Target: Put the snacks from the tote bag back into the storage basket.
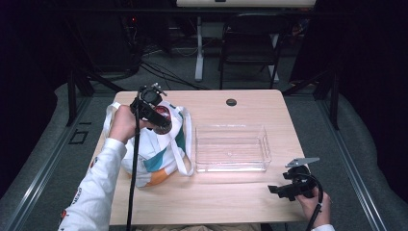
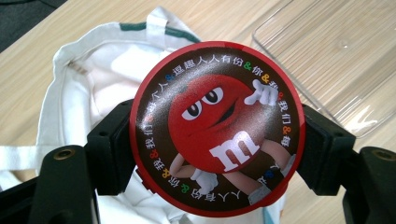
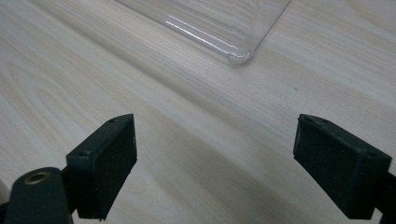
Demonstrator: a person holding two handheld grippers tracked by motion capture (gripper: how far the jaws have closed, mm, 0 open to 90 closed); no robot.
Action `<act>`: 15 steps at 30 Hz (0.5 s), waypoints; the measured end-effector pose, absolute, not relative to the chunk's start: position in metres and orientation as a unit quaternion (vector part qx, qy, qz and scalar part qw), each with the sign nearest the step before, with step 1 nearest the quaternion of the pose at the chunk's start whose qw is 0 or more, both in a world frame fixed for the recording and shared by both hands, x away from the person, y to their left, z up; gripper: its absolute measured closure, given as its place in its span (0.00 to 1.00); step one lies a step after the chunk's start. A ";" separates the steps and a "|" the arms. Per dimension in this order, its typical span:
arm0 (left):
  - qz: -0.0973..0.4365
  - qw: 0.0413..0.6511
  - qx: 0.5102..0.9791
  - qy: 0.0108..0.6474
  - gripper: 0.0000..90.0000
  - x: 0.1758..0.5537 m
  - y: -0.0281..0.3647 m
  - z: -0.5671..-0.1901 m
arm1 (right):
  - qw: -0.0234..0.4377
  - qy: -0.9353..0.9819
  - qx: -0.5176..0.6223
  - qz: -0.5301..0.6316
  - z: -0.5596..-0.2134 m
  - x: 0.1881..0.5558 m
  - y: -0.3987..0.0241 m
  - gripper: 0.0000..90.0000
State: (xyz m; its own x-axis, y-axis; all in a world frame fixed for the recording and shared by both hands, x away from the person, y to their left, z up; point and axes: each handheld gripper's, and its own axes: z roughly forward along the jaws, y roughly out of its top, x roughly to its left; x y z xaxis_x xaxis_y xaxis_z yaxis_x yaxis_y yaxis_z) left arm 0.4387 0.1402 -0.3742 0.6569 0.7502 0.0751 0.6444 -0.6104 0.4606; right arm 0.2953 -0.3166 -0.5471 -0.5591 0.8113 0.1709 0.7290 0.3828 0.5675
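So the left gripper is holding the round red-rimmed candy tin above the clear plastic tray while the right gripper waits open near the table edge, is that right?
Not quite: the left gripper holds the candy tin above the white tote bag, not the clear plastic tray, which lies beside the bag. The high view shows this, and the left gripper view shows bag fabric beneath the tin. The right gripper does wait open near the table edge.
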 end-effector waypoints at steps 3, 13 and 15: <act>0.130 0.204 0.890 0.386 0.28 0.438 0.132 -0.372 | 0.069 0.829 0.464 0.305 -0.547 0.295 -0.316 0.15; 0.119 0.208 0.903 0.356 0.29 0.438 0.102 -0.372 | 0.071 0.827 0.466 0.305 -0.547 0.294 -0.317 0.15; 0.117 0.207 0.905 0.352 0.29 0.437 0.097 -0.373 | 0.070 0.828 0.466 0.305 -0.547 0.295 -0.317 0.15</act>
State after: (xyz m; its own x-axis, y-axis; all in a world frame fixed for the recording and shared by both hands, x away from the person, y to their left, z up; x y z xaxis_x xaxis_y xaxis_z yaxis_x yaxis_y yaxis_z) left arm 0.4375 0.0965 -0.3732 0.7249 0.6858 0.0657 0.5890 -0.6664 0.4571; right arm 0.2946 -0.3174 -0.5467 -0.5564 0.8137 0.1685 0.7285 0.3802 0.5699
